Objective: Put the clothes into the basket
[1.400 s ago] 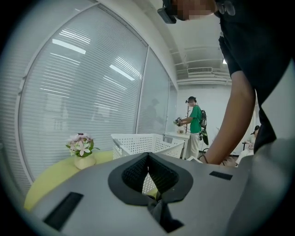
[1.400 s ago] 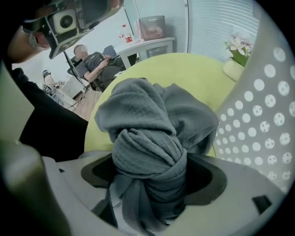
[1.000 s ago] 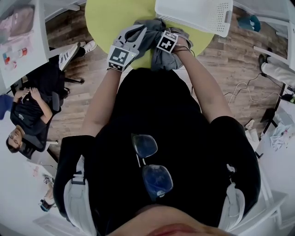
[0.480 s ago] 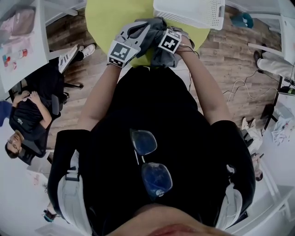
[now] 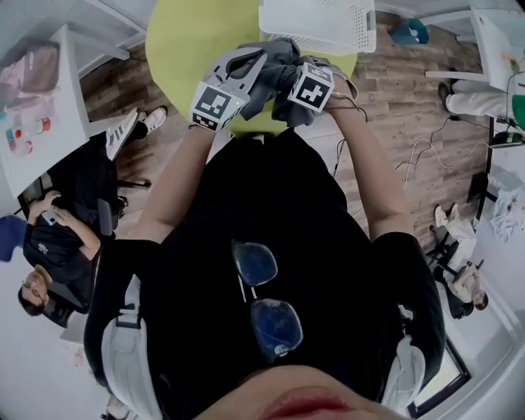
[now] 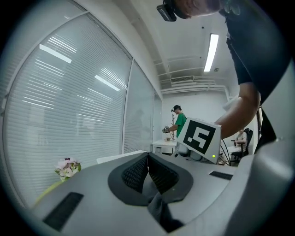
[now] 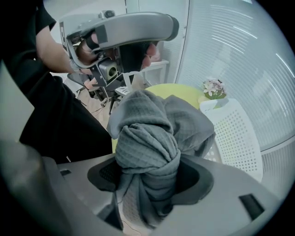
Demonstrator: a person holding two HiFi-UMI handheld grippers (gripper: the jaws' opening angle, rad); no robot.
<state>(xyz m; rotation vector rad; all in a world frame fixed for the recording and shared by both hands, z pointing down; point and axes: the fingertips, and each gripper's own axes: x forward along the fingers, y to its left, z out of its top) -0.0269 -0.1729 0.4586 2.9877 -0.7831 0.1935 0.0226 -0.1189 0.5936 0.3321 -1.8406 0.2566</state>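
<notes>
— While both tools have hold of it, where is the grey waffle-knit garment [image 5: 277, 66]?

— Outside the white perforated basket [image 5: 320, 25], just on the near side of its front wall, bunched between the two grippers.

— What has the right gripper [image 7: 150, 177] got?

— A thick, twisted wad of the cloth. Its jaws stand wide and both pads press into that knot. The rest of the garment billows out beyond them, with the basket behind it to the right.

— And the left gripper [image 6: 148, 168]?

— Its jaws are pressed almost together, pinching only a thin fold that trails out below the pads. In the head view it sits left of the right gripper, equally short of the basket.

— What does the basket stand on?

— A yellow-green round table [image 5: 184, 41], on its far part. A small bunch of flowers [image 7: 213, 87] shows just past the basket's far rim.

— Anyone else about?

— A seated person [image 5: 57, 246], well away from the basket, off to the table's left.
</notes>
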